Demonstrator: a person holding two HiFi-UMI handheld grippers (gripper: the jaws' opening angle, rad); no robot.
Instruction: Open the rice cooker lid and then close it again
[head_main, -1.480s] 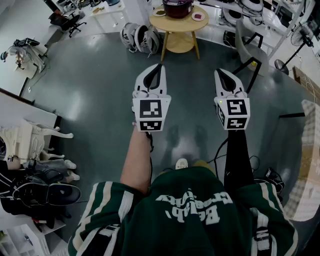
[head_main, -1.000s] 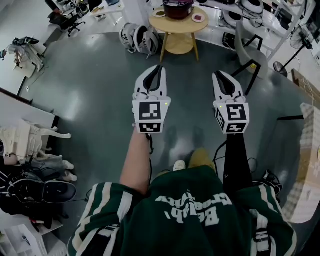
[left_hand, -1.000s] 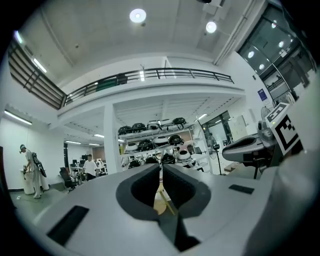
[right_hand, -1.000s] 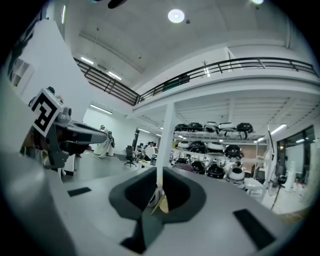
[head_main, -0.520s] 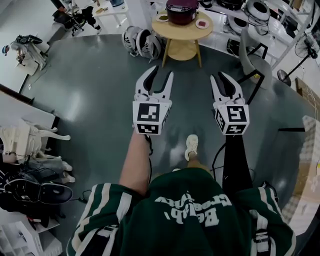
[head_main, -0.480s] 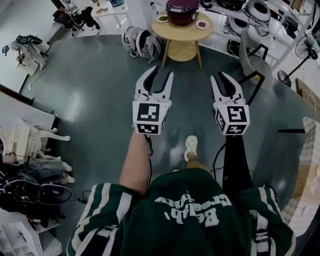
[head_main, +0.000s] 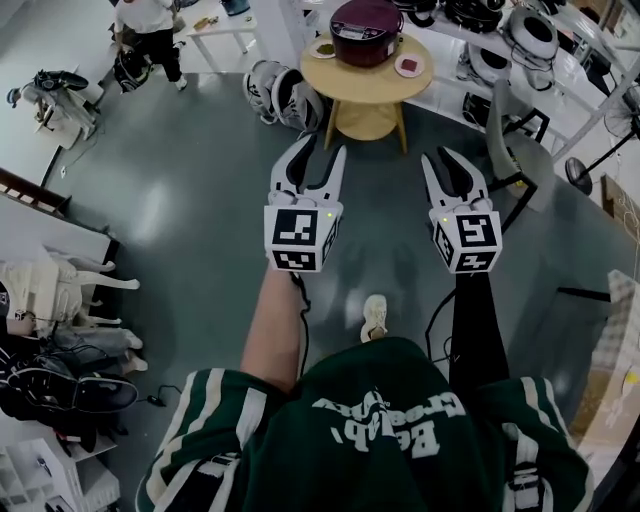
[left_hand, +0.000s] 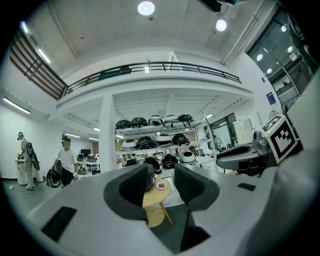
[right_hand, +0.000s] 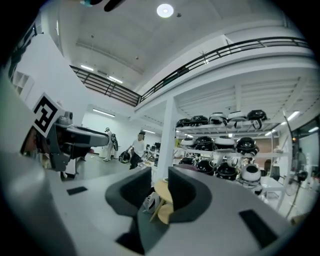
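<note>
Rice cooker (head_main: 365, 18) on desk (head_main: 372, 72), well ahead of both grippers. Lid probably stiff, smooth, hinged, so take it at front edge. Left gripper (head_main: 322, 150), right gripper (head_main: 445, 165): fingers (head_main: 296, 162) just opened, nothing between.

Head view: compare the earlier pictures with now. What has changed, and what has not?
The person has walked forward, so the round wooden table and the dark red rice cooker on it lie nearer. The left gripper has just opened its jaws wide, the right gripper a little; nothing is between either pair. Unchanged: cooker lid shut, grippers side by side.
</note>
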